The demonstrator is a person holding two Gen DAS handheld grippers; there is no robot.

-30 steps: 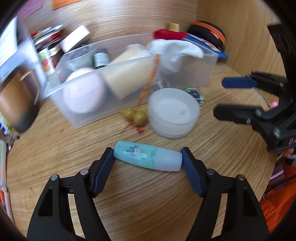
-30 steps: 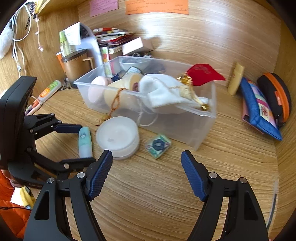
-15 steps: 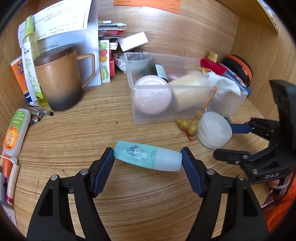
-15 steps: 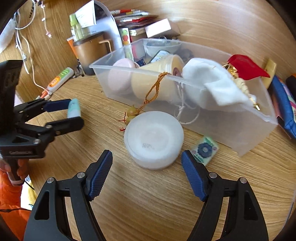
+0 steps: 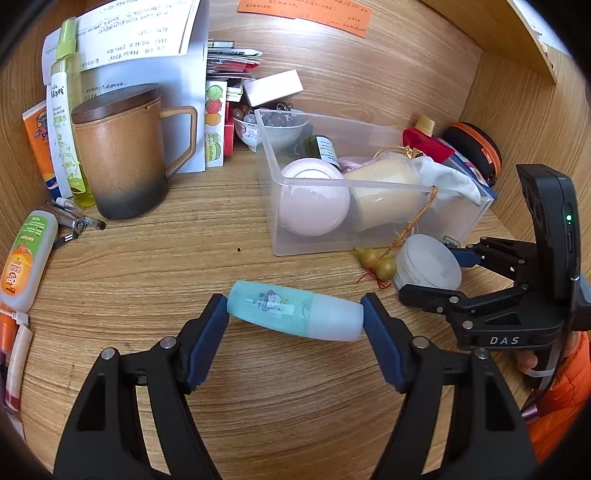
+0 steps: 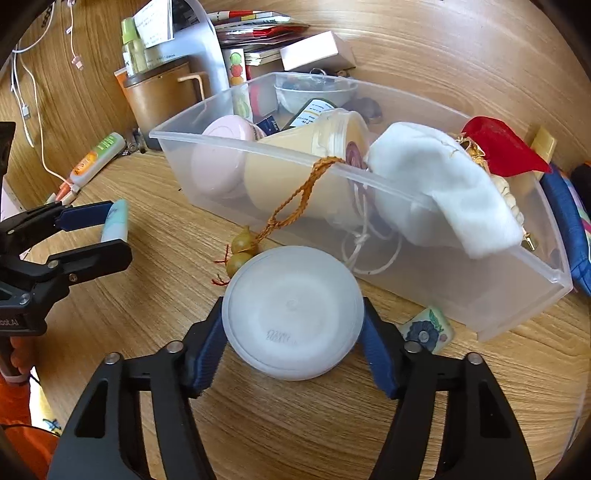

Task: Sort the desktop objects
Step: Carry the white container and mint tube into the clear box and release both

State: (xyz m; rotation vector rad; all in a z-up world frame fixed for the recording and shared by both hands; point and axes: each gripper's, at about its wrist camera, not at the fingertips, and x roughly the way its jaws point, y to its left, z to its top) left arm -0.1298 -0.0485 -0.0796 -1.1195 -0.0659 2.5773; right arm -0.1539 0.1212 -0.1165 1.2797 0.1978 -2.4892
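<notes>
1. Wood grain covers everything in the left wrist view: the surface (image 5: 155, 258), the back wall and the right side wall form a wooden alcove. An orange note (image 5: 306, 14) is stuck on the back wall. The left tongs (image 5: 295, 314) grip a teal bottle (image 5: 291, 310) end to end, lying crosswise between the blue pads; whether it is lifted off the surface is hard to tell. At the back left stand a brown mug (image 5: 122, 155) with a lid, a green spray bottle (image 5: 68, 110) and white papers (image 5: 147, 40). A clear plastic bin (image 5: 369, 192) sits at centre right, holding a pink round case (image 5: 314, 203) and a cream cup (image 5: 388, 195). The right tongs (image 5: 432, 266) reach in from the right around a white round jar (image 5: 428, 262).

2. In the right wrist view, the right tongs (image 6: 291, 325) close on the white round jar (image 6: 291, 314), a blue pad against each side, just in front of the clear plastic bin (image 6: 369, 177). A white cloth (image 6: 443, 184) drapes over the bin's near rim, and a small gourd charm (image 6: 240, 251) on a brown cord hangs out beside the jar. A small floral tile (image 6: 424, 332) lies on the surface to the right. On the left, the left tongs (image 6: 110, 229) hold the teal bottle (image 6: 116, 221).
</notes>
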